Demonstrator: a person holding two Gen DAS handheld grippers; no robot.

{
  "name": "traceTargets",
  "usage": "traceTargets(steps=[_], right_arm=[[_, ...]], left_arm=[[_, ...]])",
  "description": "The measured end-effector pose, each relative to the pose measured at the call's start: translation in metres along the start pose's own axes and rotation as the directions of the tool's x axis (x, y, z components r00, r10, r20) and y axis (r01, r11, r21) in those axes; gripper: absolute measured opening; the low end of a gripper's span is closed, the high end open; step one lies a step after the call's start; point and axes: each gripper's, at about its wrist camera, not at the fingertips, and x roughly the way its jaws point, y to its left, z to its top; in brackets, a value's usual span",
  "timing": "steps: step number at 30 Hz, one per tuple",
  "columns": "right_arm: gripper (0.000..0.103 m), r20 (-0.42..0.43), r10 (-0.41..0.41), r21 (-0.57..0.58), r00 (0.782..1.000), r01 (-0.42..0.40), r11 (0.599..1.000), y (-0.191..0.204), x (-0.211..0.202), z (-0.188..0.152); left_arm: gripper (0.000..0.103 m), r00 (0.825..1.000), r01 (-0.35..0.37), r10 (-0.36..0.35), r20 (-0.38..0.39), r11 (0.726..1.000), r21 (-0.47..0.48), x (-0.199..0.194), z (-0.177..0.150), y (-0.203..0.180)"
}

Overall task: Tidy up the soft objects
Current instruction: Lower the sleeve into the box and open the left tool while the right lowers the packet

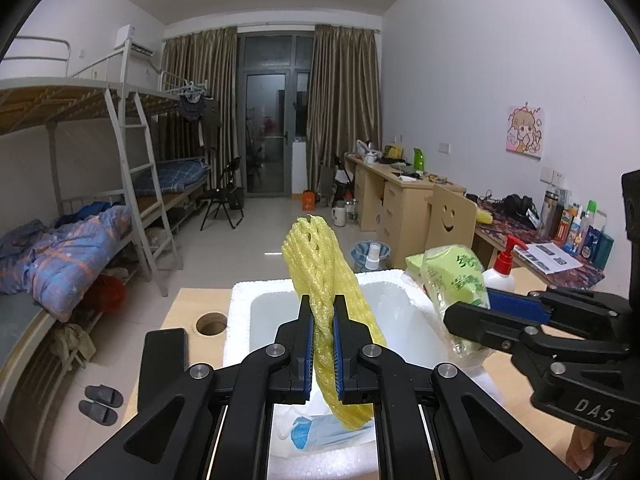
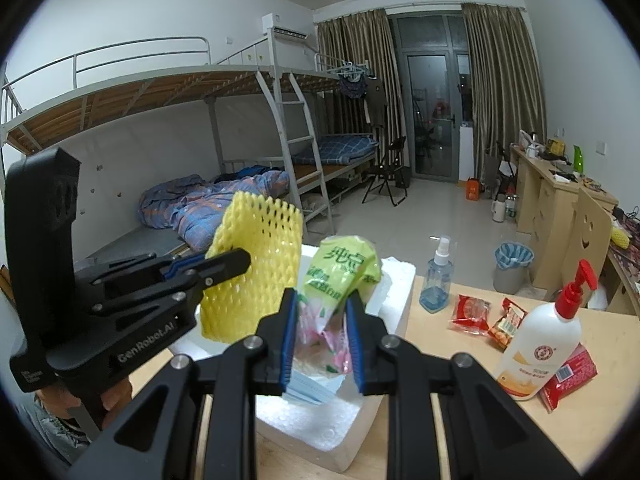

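Left wrist view. Left gripper (image 1: 323, 344): clenched on a yellow foam net (image 1: 326, 280), pads pressing its middle; the net stands tilted, top end far, lower end hanging near. Below it: white foam box (image 1: 240, 320), open-topped, on a wooden table (image 1: 180, 308). Mask pack (image 1: 320, 436), blue and white, lies by the box's near edge under the net. Black phone (image 1: 163, 364) lies left of the box, on the table. Round hole in the table just beyond the phone. Right gripper (image 1: 476, 312): enters from the right, grasping a green tissue pack (image 1: 456, 280) held over the box's right rim. Pump bottle (image 1: 502, 268), white with red head, stands right of the tissue pack.

Right wrist view. Right gripper (image 2: 322, 332): clenched on the tissue pack (image 2: 340, 276), which stands upright between the blue pads, crumpled at the grip. Left gripper (image 2: 224, 264): at left, gripping the net (image 2: 256, 272), held beside the tissue pack, apart from it. Both items hang above the foam box (image 2: 384, 292); mask pack (image 2: 310, 388) in it, near side. On the table (image 2: 440, 344), right of the box: spray bottle (image 2: 438, 276), far; two red snack packets (image 2: 490, 318), middle; pump bottle (image 2: 548, 332), near right, with a red pack (image 2: 572, 376) touching its base.
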Motion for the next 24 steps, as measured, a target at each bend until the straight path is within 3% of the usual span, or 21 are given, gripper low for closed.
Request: traceTargets(steps=[4, 6, 7, 8, 12, 19, 24], right_arm=[[0.027, 0.003, -0.006, 0.002, 1.0, 0.006, 1.0, -0.001, 0.0, 0.002], [0.027, 0.007, -0.009, 0.003, 1.0, 0.009, 1.0, -0.002, -0.001, 0.001], [0.027, 0.009, -0.011, 0.003, 1.0, 0.011, 1.0, -0.002, -0.001, 0.001], [0.027, 0.01, -0.013, 0.004, 1.0, 0.012, 1.0, -0.002, -0.002, 0.001], [0.027, 0.012, -0.016, 0.005, 1.0, 0.016, 1.0, -0.004, -0.001, 0.0], [0.027, 0.008, -0.014, 0.0, 1.0, 0.014, 1.0, -0.002, 0.002, -0.001], [0.027, -0.009, -0.008, -0.004, 1.0, 0.008, 1.0, 0.0, 0.009, -0.001]], left_arm=[[0.015, 1.0, 0.0, 0.0, -0.013, 1.0, 0.005, 0.005, -0.001, 0.003], [0.038, 1.0, -0.003, 0.003, -0.019, 1.0, 0.005, 0.006, -0.003, 0.005], [0.062, 1.0, -0.008, 0.008, -0.02, 1.0, 0.005, 0.007, -0.003, 0.005], [0.078, 1.0, -0.014, 0.014, -0.021, 1.0, 0.004, 0.007, -0.004, 0.006], [0.082, 0.997, -0.065, 0.064, 0.035, 0.998, 0.012, 0.0, -0.004, 0.007], [0.091, 0.996, -0.083, 0.083, 0.03, 0.997, 0.006, -0.003, -0.007, 0.011], [0.091, 0.995, -0.09, 0.09, 0.049, 0.996, -0.013, -0.014, -0.008, 0.017]])
